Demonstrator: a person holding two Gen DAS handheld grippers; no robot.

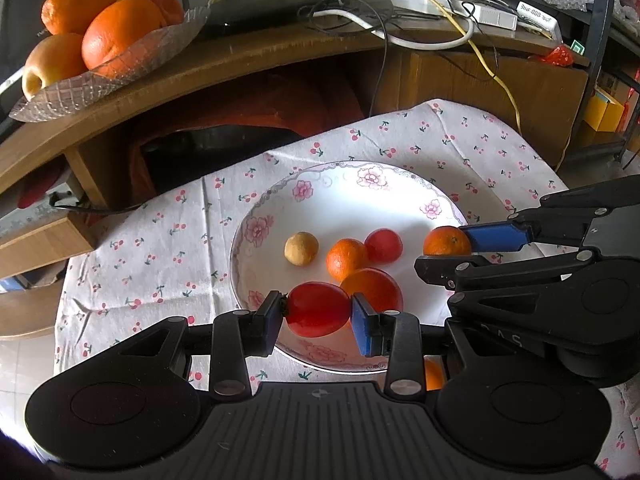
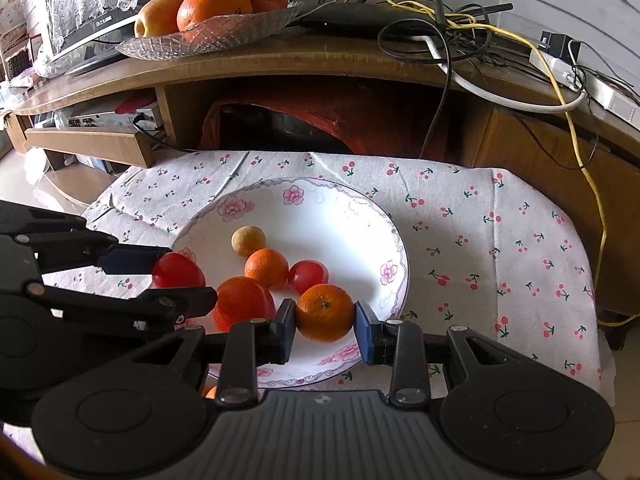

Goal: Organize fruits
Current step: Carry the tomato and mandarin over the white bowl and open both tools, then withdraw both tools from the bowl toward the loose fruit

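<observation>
A white flowered plate [image 1: 340, 192] [image 2: 360, 216] sits on a cherry-print cloth. My left gripper [image 1: 318, 316] [image 2: 176, 276] is shut on a red tomato [image 1: 318, 310] [image 2: 178, 272] over the plate's near left rim. My right gripper [image 2: 325, 326] [image 1: 448, 246] is shut on a small mandarin [image 2: 325, 312] [image 1: 446, 240] over the plate's near right rim. Lying in the plate are a tan round fruit [image 1: 301, 248] [image 2: 248, 241], a small mandarin [image 1: 346, 259] [image 2: 266, 267], a second red tomato [image 1: 383, 245] [image 2: 308, 276] and a larger orange fruit [image 1: 376, 286] [image 2: 244, 302].
A glass dish [image 1: 120, 68] [image 2: 224, 32] of oranges and apples stands on the wooden shelf [image 1: 280, 52] behind. Tangled cables [image 1: 400, 12] [image 2: 460, 32] and power strips lie on the shelf to the right. Bare cloth [image 2: 500, 260] spreads right of the plate.
</observation>
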